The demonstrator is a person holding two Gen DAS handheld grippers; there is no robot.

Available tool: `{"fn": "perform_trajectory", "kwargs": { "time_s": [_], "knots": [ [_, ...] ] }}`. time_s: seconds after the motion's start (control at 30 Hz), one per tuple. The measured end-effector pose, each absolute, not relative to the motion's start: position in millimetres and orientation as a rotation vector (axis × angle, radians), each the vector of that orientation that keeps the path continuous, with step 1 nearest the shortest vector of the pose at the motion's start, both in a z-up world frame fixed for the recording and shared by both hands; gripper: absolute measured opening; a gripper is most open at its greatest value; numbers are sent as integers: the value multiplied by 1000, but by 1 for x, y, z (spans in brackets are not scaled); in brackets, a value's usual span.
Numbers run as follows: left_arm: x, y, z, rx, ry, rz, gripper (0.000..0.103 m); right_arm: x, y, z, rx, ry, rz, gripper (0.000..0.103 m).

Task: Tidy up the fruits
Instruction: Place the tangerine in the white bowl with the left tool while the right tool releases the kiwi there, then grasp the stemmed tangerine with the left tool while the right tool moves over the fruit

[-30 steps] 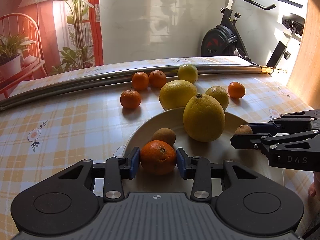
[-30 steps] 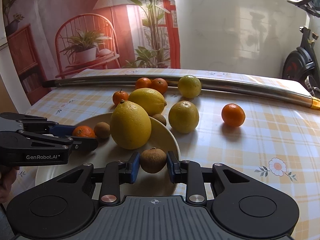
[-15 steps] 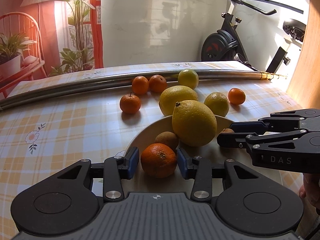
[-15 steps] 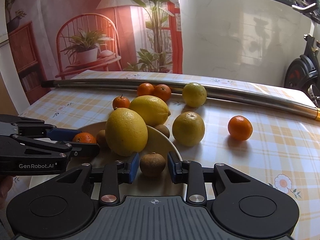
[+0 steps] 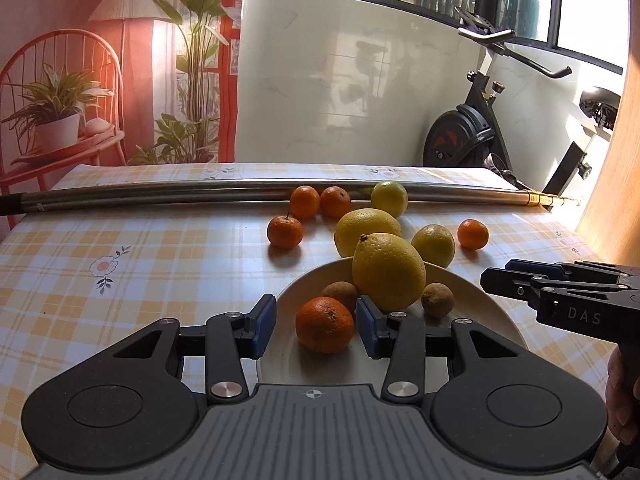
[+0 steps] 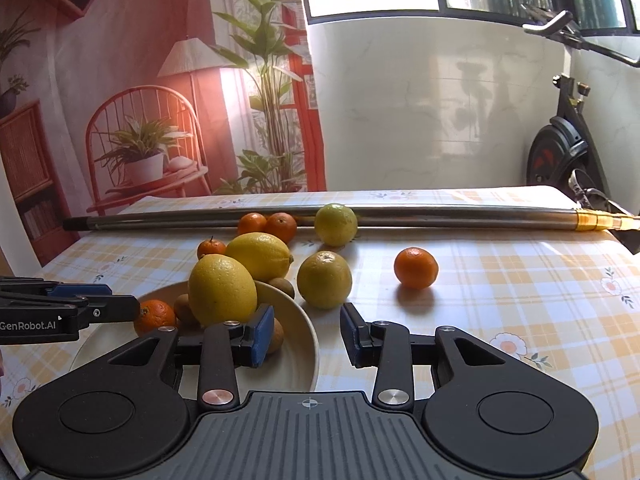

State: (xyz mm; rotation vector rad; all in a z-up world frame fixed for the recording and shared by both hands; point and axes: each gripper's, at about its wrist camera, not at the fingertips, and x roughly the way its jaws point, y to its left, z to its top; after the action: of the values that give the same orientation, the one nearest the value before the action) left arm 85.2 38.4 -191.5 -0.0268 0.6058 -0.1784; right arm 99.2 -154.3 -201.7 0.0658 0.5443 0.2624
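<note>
Both tongs released, holding nothing. Right gripper straddles the plate rim; round yellow citrus sits on the tablecloth just above frame centre, straight ahead, so the right is nearer. Left gripper brackets the plated tangerine.

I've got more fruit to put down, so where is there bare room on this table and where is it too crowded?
Free: the checked cloth left of the plate, out to the stemmed tangerine; and the stretch right of the lone tangerine, below the metal pole. Crowded: the plate's far half around the big lemon, and the cluster between plate and pole.
</note>
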Motion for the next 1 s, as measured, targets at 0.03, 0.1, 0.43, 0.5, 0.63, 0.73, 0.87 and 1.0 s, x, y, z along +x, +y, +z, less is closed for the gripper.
{"fn": "perform_trajectory", "kwargs": {
  "time_s": [0.03, 0.1, 0.43, 0.5, 0.63, 0.73, 0.87, 1.0],
  "knots": [
    [86, 40, -189, -31, 604, -174, 46, 100, -157, -201, 68, 542, 256, 35],
    [88, 44, -185, -39, 605, -159, 46, 101, -161, -198, 73, 536, 243, 35],
    [107, 77, -131, -59, 530, -115, 46, 115, -180, -166, 107, 472, 219, 34],
    [110, 84, -117, -70, 509, -112, 46, 119, -186, -158, 112, 454, 213, 34],
    [117, 95, -97, -67, 478, -95, 46, 128, -197, -143, 105, 411, 200, 34],
    [121, 100, -83, -32, 441, -56, 46, 133, -203, -135, 93, 382, 183, 34],
    [126, 106, -68, -22, 405, -38, 46, 139, -210, -131, 106, 371, 174, 34],
    [137, 107, -67, -32, 420, -39, 47, 145, -208, -139, 99, 390, 168, 34]
  ]
}}
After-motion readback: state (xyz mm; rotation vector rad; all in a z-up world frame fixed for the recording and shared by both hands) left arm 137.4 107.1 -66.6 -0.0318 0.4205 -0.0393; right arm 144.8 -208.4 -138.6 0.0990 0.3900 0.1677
